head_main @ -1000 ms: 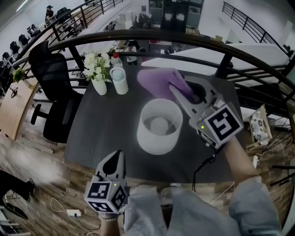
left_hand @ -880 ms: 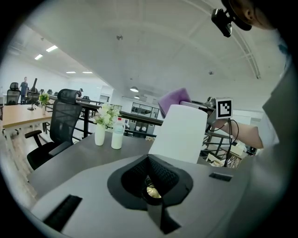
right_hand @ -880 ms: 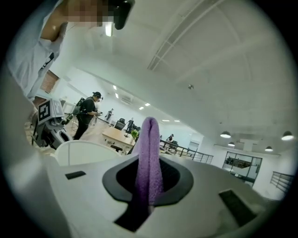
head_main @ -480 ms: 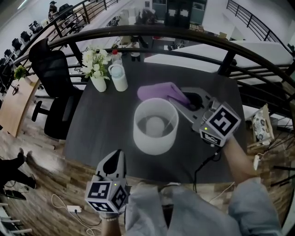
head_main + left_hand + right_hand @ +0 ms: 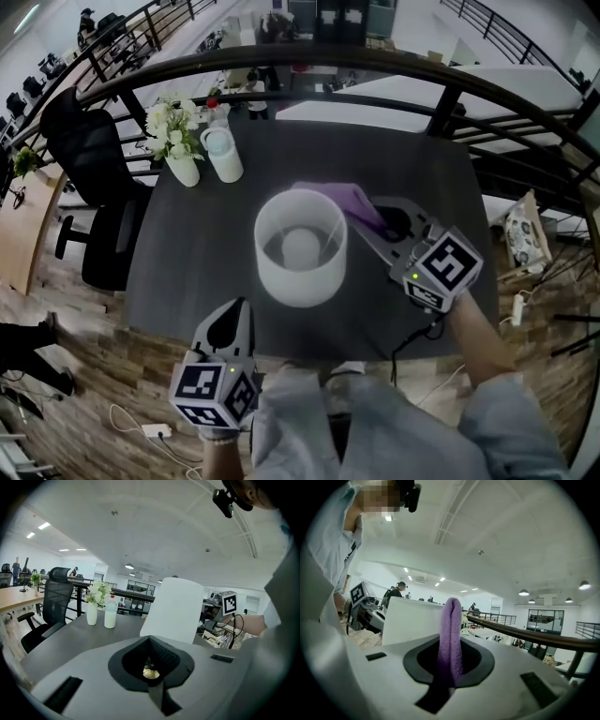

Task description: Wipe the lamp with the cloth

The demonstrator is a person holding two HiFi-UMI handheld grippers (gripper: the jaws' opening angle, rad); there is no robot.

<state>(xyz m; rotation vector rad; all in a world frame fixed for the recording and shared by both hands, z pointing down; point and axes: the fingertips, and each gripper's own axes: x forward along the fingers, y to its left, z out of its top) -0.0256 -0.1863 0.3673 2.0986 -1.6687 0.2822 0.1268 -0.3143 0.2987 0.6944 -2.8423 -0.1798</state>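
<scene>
The right gripper (image 5: 367,217) clenches the purple cloth (image 5: 330,195) against the white lampshade's (image 5: 302,281) far side, seemingly ready to wipe. The left gripper (image 5: 230,324), closed on nothing, hangs below the shade.

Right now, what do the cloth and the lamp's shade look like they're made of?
Cloth: soft, fuzzy fabric, likely microfibre or fleece; it has a matte purple nap and folds limply.
Shade: a smooth, matte white wall, seemingly a little translucent. It could be frosted plastic, glass or stretched fabric; the look doesn't settle which.

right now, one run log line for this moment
right gripper: shut on cloth | cloth: at lamp rim | left gripper: shut, empty
</scene>
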